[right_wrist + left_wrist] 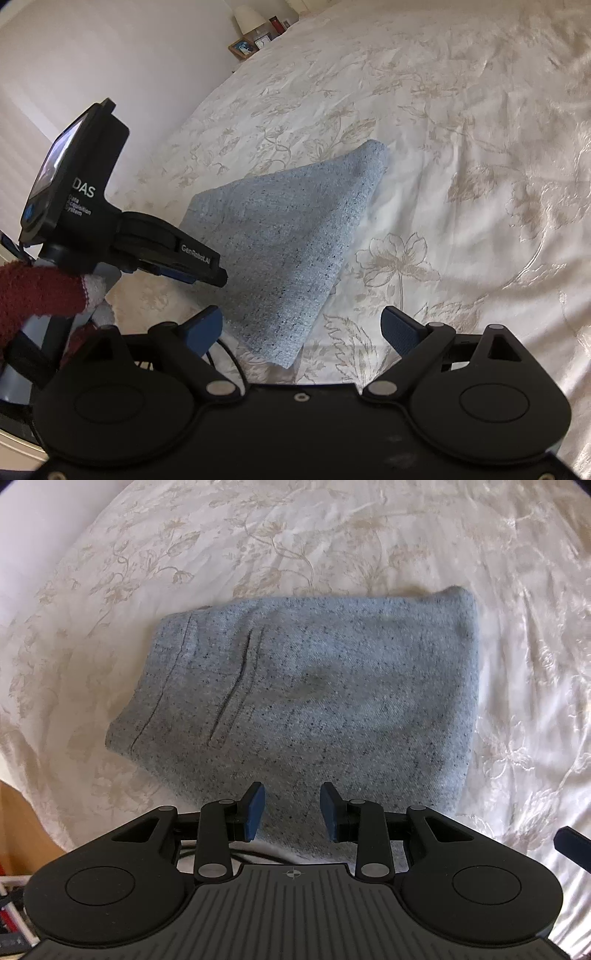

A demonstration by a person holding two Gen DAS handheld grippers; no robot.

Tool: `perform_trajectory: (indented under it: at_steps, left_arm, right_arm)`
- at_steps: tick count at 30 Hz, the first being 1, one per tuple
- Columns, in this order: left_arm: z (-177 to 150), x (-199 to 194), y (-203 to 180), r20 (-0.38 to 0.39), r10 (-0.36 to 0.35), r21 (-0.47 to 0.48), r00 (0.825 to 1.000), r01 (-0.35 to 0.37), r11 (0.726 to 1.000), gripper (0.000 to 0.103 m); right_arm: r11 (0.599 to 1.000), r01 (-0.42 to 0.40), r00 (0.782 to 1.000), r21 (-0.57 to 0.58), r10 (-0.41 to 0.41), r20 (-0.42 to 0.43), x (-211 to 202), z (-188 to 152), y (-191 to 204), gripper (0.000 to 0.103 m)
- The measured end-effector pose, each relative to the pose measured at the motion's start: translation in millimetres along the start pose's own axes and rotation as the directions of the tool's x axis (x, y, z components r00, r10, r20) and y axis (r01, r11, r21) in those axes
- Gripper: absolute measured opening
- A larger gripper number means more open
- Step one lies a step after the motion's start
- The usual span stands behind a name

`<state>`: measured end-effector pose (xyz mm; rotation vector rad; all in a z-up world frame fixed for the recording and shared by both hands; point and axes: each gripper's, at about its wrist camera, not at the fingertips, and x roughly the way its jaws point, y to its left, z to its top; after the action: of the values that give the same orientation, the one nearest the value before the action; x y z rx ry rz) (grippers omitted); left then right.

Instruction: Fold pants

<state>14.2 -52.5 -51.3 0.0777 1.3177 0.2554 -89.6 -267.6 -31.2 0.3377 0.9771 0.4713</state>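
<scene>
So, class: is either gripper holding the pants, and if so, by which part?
Neither. The left gripper and right gripper both stand open above the folded pants, with no cloth between the pads.

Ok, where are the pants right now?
The pants lie folded on the floral bedspread, mid-frame in the left wrist view just beyond the left gripper; in the right wrist view they sit left of centre.
</scene>
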Motion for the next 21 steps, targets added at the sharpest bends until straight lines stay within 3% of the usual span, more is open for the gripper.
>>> perform_trajectory:
  at_steps: [6,13,17,21]
  left_arm:
    - [1,0,24,0.053,-0.071,-0.017,0.996,0.072,0.997,0.036]
    - [17,5,66,0.120,-0.197,-0.081,0.973,0.207,0.975,0.066]
    - [30,15,92,0.160,-0.251,-0.060,0.955,0.264,0.963,0.078]
    - [42,30,119,0.171,-0.322,0.005,0.931,0.326,0.945,0.081]
  right_arm:
    - [0.999,0.028,1.000,0.018,-0.028,-0.005,7,1,13,0.098]
    - [0.992,0.118,0.993,-0.036,-0.118,0.014,17,2,32,0.099]
    - [0.978,0.205,0.978,-0.040,-0.203,0.058,21,4,38,0.099]
    - [0.954,0.300,0.949,-0.006,-0.298,0.097,33,7,44,0.099]
